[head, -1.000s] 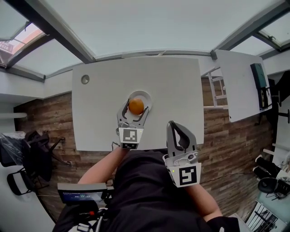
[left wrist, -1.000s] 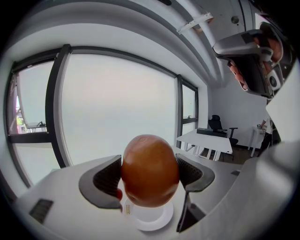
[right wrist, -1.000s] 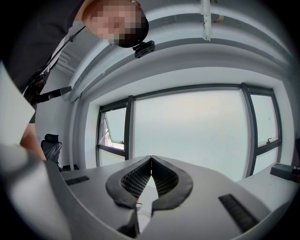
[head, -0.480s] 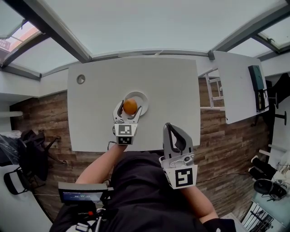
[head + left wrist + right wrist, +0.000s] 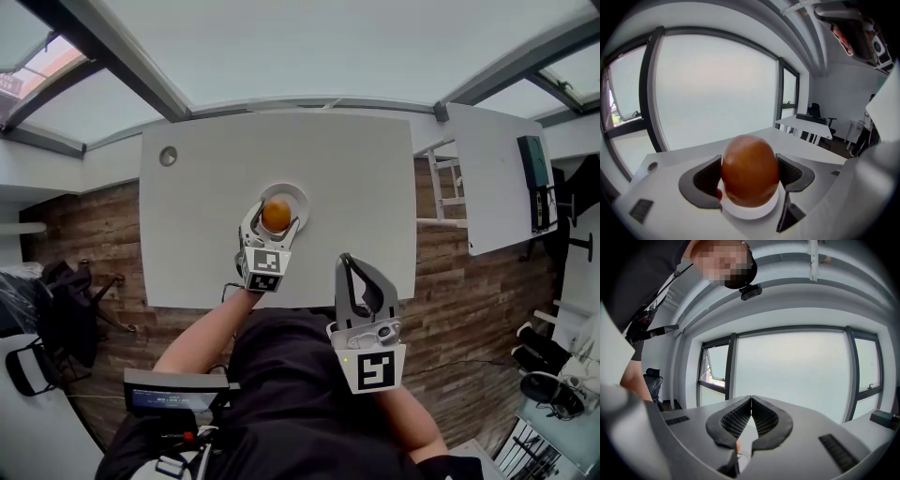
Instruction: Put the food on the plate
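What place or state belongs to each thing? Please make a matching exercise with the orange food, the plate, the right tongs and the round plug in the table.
Things:
1. orange food
2. plate
3. right tongs
4. round plug

Places or states:
a. shut, nothing between the jaws
b. white, directly under the food
c. near the far left corner of the table
d. held between the jaws of the left tongs

Pairs: 1-d, 2-b, 3-a, 4-c
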A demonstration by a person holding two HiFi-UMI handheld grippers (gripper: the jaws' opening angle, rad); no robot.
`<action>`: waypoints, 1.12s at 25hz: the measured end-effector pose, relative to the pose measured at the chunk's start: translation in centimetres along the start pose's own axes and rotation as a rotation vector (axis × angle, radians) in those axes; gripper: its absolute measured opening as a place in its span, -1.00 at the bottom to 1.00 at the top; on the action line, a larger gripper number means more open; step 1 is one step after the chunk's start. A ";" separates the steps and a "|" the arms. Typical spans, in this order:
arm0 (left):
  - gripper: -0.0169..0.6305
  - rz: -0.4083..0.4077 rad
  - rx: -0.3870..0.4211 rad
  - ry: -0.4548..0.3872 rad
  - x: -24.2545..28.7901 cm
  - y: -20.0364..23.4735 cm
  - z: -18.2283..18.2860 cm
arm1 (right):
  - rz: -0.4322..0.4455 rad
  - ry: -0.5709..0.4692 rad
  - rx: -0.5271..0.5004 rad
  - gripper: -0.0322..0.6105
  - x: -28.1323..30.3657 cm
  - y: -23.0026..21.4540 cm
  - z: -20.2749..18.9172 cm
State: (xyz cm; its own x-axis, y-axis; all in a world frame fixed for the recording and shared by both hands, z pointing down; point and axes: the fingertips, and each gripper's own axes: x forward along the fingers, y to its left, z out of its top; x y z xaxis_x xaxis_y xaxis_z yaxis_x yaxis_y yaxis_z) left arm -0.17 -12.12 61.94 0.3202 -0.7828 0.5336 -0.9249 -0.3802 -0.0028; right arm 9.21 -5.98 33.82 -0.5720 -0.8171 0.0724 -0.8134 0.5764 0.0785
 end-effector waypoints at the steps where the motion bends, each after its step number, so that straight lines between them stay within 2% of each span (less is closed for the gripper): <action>1: 0.13 -0.002 -0.015 0.013 0.2 0.1 -0.4 | 0.002 0.004 0.000 -0.88 0.0 0.1 -0.1; 6: 0.13 -0.008 -0.095 0.055 0.6 0.6 -2.0 | -0.011 0.007 -0.005 -0.88 -0.4 0.0 0.4; 18: 0.13 0.002 -0.058 0.112 1.9 1.2 -5.0 | -0.019 0.037 -0.012 -0.88 -0.6 -0.1 -0.5; 28: 0.13 -0.029 -0.044 0.152 3.1 1.3 -6.0 | -0.014 0.063 -0.001 -0.88 -0.4 0.1 -1.3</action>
State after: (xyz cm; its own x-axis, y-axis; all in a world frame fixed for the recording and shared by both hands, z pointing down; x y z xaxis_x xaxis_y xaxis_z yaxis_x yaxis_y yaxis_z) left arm -1.62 -12.05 68.63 0.3149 -0.6870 0.6549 -0.9249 -0.3769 0.0494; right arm 9.51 -5.64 35.14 -0.5526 -0.8227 0.1335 -0.8212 0.5648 0.0814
